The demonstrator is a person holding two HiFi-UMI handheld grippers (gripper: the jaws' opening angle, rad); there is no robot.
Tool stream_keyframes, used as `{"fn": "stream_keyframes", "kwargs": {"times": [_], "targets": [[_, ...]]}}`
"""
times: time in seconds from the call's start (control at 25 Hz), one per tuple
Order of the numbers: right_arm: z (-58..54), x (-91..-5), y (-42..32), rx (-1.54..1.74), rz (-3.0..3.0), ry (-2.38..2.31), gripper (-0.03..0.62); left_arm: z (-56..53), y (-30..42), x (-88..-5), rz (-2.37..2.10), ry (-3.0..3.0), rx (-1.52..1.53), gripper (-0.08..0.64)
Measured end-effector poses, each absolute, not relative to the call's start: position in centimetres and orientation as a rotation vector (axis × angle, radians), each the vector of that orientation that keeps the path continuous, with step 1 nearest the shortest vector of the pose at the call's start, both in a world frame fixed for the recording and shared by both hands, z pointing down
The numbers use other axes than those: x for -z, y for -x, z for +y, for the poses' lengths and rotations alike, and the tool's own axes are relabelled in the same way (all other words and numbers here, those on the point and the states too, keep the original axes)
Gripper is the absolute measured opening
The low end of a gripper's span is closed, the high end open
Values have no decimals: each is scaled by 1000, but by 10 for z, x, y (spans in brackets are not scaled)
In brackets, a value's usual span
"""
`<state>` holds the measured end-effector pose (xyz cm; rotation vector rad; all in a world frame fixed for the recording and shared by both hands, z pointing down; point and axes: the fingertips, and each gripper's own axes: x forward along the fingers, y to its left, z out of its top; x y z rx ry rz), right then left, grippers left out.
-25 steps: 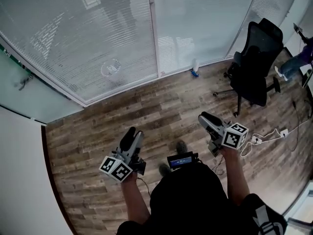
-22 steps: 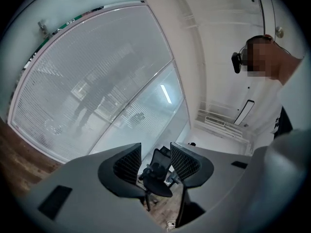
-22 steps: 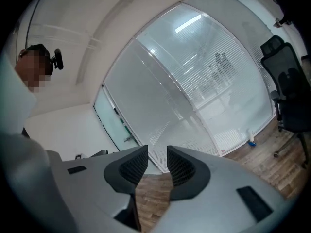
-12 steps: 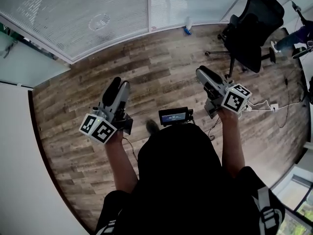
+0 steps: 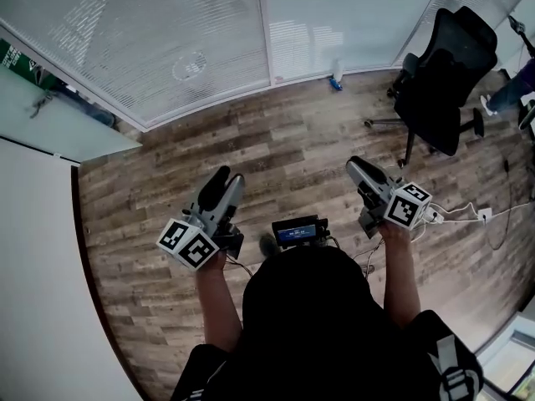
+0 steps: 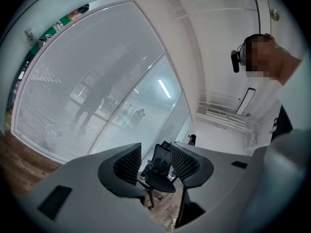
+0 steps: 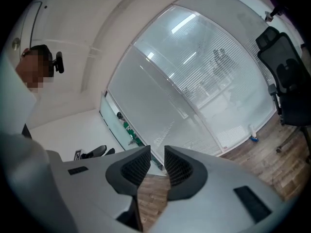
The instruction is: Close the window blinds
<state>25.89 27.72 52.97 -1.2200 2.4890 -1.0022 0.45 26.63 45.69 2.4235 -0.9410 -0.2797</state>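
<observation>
Jaws closing, seemingly empty: right gripper (image 7: 156,152).

A wood-plank floor (image 5: 292,140) runs up to a curved glass wall (image 5: 351,15) split by a white upright post (image 5: 262,23). The window blinds (image 5: 167,48) cover the panes, slats showing pale grey. A plain white wall (image 5: 33,291) closes the left side. A black office chair (image 5: 443,82) stands at the right near the glass, and a white cable (image 5: 468,214) trails on the floor.
</observation>
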Motion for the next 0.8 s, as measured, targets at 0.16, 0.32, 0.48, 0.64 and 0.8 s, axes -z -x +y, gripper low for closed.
{"fn": "stream_keyframes", "kwargs": {"times": [0.16, 0.32, 0.48, 0.64, 0.8], "targets": [[278, -535, -260, 1004, 2496, 1185, 96, 268, -10, -453, -950, -2440, 252, 197], [277, -537, -254, 993, 2527, 1128, 96, 272, -21, -451, -948, -2458, 228, 196], [278, -538, -251, 984, 2551, 1100, 96, 277, -27, -452, -942, -2468, 217, 196], [282, -535, -251, 956, 2581, 1106, 97, 277, -28, -452, -931, -2473, 219, 196], [292, -543, -258, 981, 2559, 1140, 97, 284, -33, -459, -898, -2468, 206, 196]]}}
